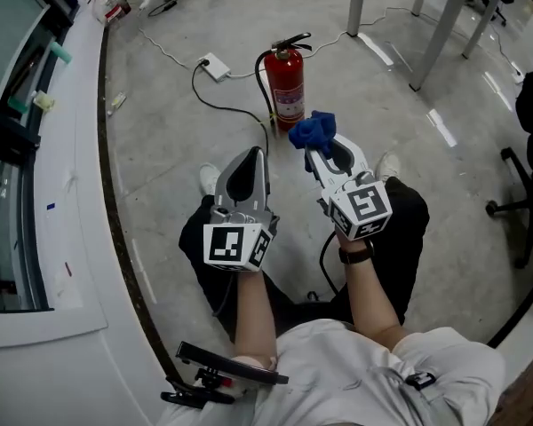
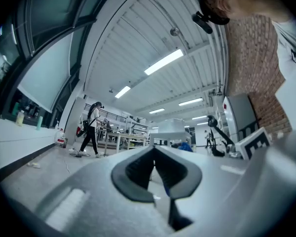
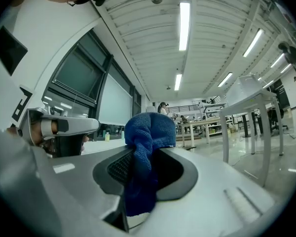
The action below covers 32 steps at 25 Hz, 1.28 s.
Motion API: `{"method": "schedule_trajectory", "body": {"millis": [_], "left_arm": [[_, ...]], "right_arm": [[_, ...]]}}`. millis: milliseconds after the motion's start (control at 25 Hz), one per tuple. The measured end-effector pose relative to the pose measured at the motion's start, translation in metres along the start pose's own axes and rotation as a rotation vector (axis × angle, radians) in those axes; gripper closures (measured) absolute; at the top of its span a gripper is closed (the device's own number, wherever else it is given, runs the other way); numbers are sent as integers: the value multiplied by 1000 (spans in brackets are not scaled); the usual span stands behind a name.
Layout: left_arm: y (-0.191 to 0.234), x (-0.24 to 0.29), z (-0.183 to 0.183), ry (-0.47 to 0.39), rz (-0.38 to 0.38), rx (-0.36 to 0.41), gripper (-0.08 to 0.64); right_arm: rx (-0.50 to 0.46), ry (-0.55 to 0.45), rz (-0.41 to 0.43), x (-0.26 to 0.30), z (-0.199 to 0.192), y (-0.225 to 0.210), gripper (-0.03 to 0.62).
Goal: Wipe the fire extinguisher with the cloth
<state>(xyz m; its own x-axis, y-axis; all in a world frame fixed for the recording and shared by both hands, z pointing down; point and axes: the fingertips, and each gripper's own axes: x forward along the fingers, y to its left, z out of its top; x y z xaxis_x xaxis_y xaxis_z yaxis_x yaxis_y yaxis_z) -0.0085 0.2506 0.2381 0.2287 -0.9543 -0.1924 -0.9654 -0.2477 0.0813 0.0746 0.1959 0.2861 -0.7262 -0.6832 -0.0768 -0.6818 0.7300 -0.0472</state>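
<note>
Extinguisher first: the red fire extinguisher point(image 1: 286, 82) stands upright on the grey floor point(image 1: 409, 149), out ahead of the seated person's knees, with its black handle and hose at the top. Nothing touches it yet, so by my reading the wiping has not begun.

Just in front of it, near its base in the head view, is the blue cloth point(image 1: 313, 130). It is bunched into a wad that sticks out past the tip of the right gripper point(image 1: 318, 149). That gripper's jaws are clamped on the cloth's middle, with a tail of fabric hanging down between the pads. Holding it this way leaves a soft bulge forward, which would meet the cylinder before any hard plastic does.

The left gripper point(image 1: 251, 160) sits beside the right one, a little lower and further from the extinguisher. Its jaws are closed tip to tip with nothing between them. It is probably kept free to steady the cylinder while the other rubs.

Behind the extinguisher a white power strip point(image 1: 215, 66) lies on the floor, and a black cable point(image 1: 235, 109) loops from it toward the extinguisher's base; whether it touches is hard to say. Table legs point(image 1: 357, 3) stand well beyond
</note>
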Motion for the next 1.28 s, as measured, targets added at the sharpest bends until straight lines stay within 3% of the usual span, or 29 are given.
{"method": "schedule_trajectory", "body": {"millis": [360,640,800,920,1200,1280], "left_arm": [[56,48,-20,38,62,-11,560],[99,118,-20,33,21,44,560],[120,159,-18,26,-8,56,560],[141,183,-25,26,-12,54,560],[186,219,-42,44,31,25,560],[199,226,-52,58,42,17,560]], "right_arm": [[32,54,-21,82,-34,-33,495],[1,143,-79,145,-46,-75,495],[-41,201,-129,187,-51,-104,494],[-84,258,-115,224,-68,-111,494],[-225,464,-124,308,-142,-128,492],[-266,466,-115,321,-162,-123,493]]}}
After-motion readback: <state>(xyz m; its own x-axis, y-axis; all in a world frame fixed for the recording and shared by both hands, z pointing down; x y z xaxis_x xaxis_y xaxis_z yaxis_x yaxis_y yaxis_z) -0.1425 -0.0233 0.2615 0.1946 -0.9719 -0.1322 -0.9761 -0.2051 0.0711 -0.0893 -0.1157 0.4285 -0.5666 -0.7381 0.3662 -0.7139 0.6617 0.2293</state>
